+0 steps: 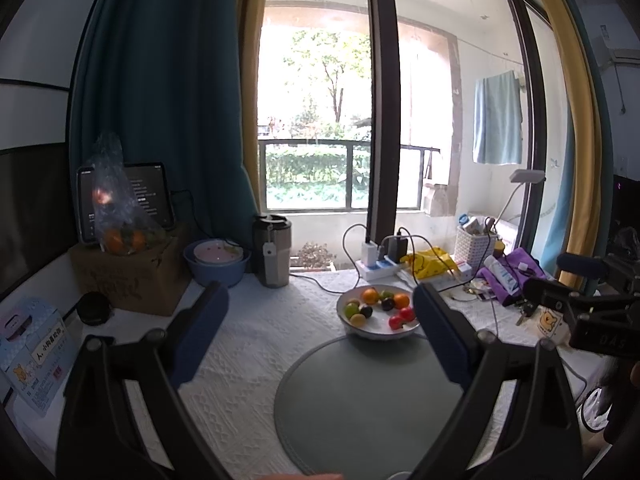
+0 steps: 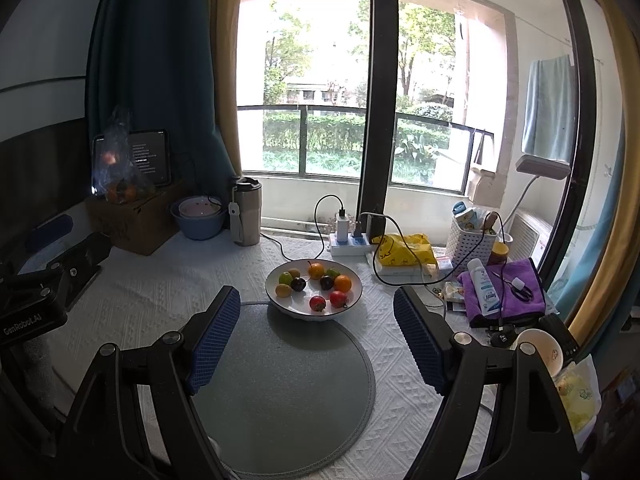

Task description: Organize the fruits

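Your fruits [image 2: 316, 285] sit in the white bowl [image 2: 352, 300] on the white tablecloth [image 2: 152, 288], the bowl touching the far edge of the round grey mat [image 2: 288, 392]. Your left gripper [image 1: 320, 320] and right gripper [image 2: 316, 332] both hang spread wide above the mat, holding nothing, short of the bowl.
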Demonstrator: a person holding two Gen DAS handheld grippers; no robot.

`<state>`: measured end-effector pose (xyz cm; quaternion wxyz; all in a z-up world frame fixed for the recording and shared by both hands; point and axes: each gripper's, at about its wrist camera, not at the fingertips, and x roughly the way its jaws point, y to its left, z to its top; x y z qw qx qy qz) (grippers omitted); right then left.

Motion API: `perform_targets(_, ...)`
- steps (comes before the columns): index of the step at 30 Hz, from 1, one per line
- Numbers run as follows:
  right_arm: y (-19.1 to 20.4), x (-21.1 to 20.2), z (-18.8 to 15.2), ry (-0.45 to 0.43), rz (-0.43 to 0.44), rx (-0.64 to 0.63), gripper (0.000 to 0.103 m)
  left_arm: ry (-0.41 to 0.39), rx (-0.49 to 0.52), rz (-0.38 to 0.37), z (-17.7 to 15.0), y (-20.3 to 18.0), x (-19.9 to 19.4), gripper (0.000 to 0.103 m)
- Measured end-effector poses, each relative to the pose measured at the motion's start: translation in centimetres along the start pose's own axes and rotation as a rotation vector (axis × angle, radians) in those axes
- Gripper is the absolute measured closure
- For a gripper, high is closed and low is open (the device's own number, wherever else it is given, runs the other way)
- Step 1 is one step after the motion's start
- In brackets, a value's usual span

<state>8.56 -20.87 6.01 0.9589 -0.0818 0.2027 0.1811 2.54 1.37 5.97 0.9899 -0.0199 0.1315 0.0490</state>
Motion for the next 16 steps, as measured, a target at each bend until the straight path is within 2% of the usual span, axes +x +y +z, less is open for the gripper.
perform_targets(6,0.0,0.0,-0.1,0.004,0.001,0.0,0.021,-0.005,-0.004,0.0,-0.2,0.1,-0.2,0.009)
perform_targets(13,-0.5,1.3,-0.4,0.038,-0.005,-0.003,0.021,0.026,-0.015,-0.015,-0.6,0.2,1.4,0.009)
perform_targets(16,-0.9,1.8,-0.6,0.039,-0.004,0.012,0.021,0.019,0.002,-0.04,-0.9,-0.1,1.9,0.009)
